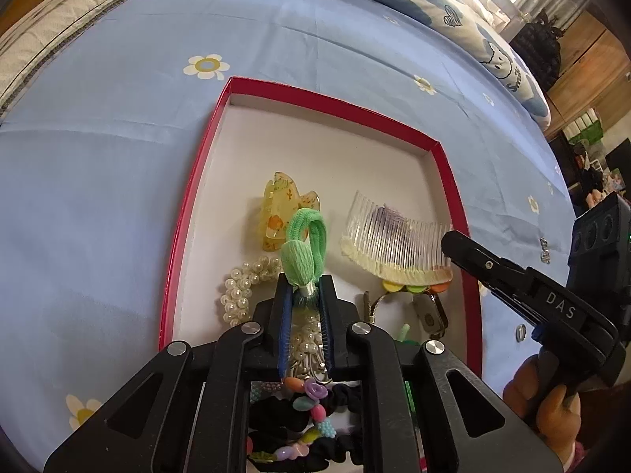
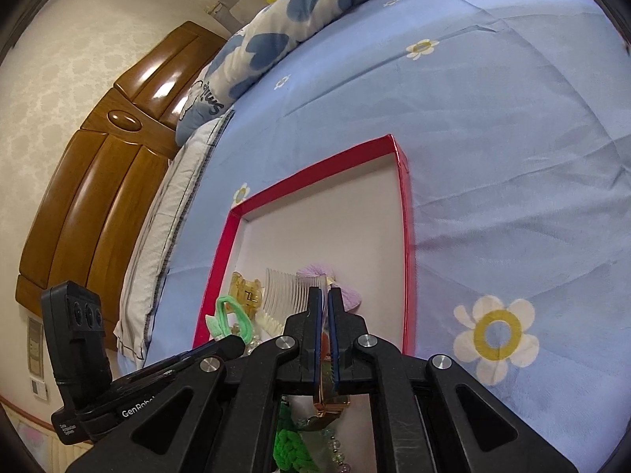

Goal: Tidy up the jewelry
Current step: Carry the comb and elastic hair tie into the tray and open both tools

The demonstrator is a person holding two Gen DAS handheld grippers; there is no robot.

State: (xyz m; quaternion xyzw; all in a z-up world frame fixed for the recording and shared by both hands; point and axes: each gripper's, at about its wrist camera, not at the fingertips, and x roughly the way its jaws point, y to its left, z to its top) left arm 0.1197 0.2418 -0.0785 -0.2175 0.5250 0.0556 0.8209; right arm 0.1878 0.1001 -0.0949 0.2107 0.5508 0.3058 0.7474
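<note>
**Green hair tie pinched over the red tray**

Laid out on a blue flowered bedsheet (image 1: 118, 157): a shallow red-rimmed tray (image 1: 197, 197), centre of the left wrist view, white floor bare in its upper half, trinkets crowded into the lower half. Probably a sorting surface, low walls keeping small pieces from rolling off into the bedding.

Inside the tray, centre frame: a yellow claw clip (image 1: 282, 213), a clear comb (image 1: 390, 244) to its right, a pearl bracelet (image 1: 240, 291) lower left of the clip. Further down, half hidden under the gripper body, black scrunchies (image 1: 276, 410) and a string of pastel beads (image 1: 311, 398).

Left gripper (image 1: 307, 287): fingers nearly together, clamped on the gathered base of a green hair tie (image 1: 305, 244), its loop standing up beyond the tips. Held by the knot, likely so the loop hangs free for setting down in the bare part of the tray.

Right gripper (image 2: 324, 299), lower centre of its own view: fingers almost closed, only a thin slit between the pads. Something gold-coloured between the finger bases; whether gripped or merely lying beneath, cannot tell. Tips near the comb and a lilac piece (image 2: 347, 295).
</note>
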